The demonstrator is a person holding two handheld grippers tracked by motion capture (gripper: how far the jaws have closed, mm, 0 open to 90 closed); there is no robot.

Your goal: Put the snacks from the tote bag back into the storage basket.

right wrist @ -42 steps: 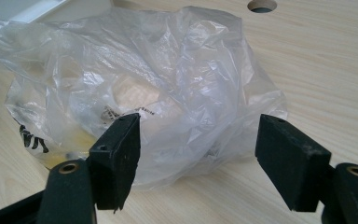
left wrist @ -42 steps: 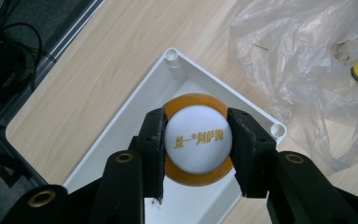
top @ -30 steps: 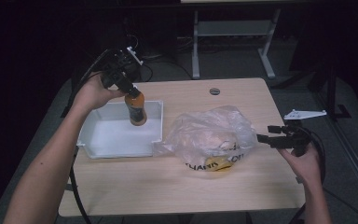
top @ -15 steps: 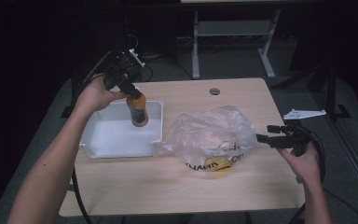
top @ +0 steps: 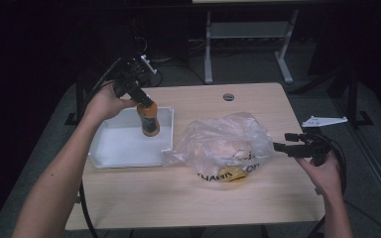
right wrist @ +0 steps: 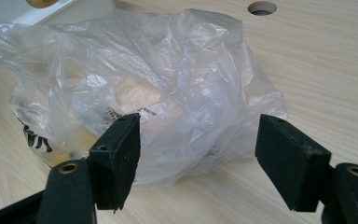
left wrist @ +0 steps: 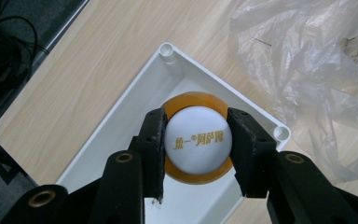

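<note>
No real change over the last second: left hand-held gripper (left wrist: 196, 154) stays clamped on the orange bottle's (top: 149, 119) white cap, bottle upright in the white tray's (top: 124, 148) far right corner. Looks set down; release likely next. Right hand-held gripper (right wrist: 198, 156) open, beside the plastic bag (top: 223, 146), right of the tray.

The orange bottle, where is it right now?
In the high view the orange bottle stands upright over the white tray at the table's left, its white cap gripped by the left gripper, left of the plastic bag.
</note>
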